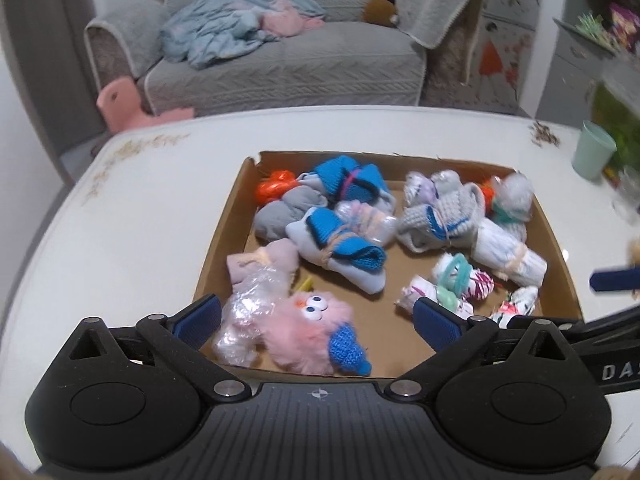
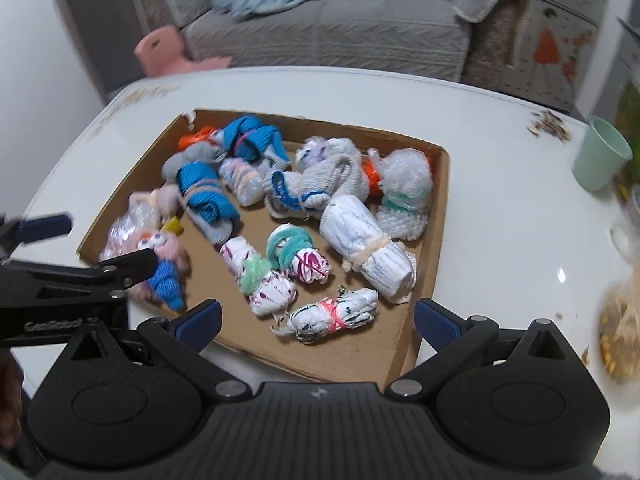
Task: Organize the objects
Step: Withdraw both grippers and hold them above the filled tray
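A shallow cardboard box (image 1: 224,236) (image 2: 438,216) on the white table holds several tied sock and cloth bundles. A fluffy pink toy with eyes and a blue knit tip (image 1: 316,332) (image 2: 166,268) lies at its near left corner, beside a plastic-wrapped bundle (image 1: 250,312). My left gripper (image 1: 316,320) is open and empty, its jaws on either side of the pink toy. My right gripper (image 2: 316,318) is open and empty, hovering over the box's near edge by a white bundle with a pink band (image 2: 336,314). The left gripper also shows in the right wrist view (image 2: 100,248).
A mint green cup (image 1: 592,154) (image 2: 600,158) stands on the table at the right, near crumbs and a bag of yellowish bits (image 2: 620,328). A grey sofa (image 1: 280,64) with blue bedding stands behind the table. A pink stool (image 1: 120,104) stands on the floor.
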